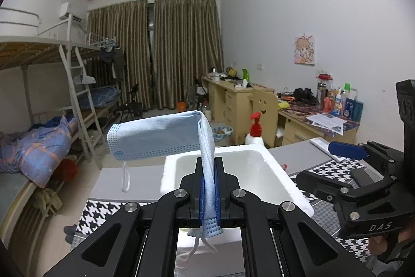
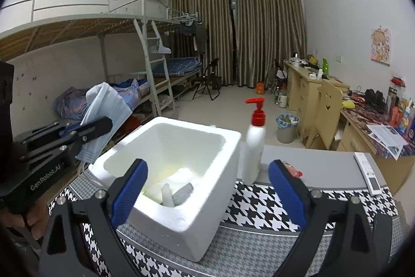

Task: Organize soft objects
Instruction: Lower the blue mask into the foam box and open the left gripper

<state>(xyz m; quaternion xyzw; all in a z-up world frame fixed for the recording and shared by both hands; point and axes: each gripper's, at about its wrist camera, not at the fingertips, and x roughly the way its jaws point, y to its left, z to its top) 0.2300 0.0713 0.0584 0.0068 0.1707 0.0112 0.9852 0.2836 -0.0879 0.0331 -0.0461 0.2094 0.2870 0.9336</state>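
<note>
The light-blue face mask (image 1: 155,136) is pinched between the pressed-together pads of the left gripper (image 1: 209,188), folded over and flopping leftward above the white foam box (image 2: 181,173). The right gripper (image 2: 207,188) is spread wide, straddling the box's near rim.

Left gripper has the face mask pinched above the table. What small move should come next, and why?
Probably carry the left gripper forward over the foam box and lower the face mask into it. The mask hangs clamped outside the box's left rim, the box is open-topped and already holds soft items, and the right gripper is open, holding nothing.
</note>
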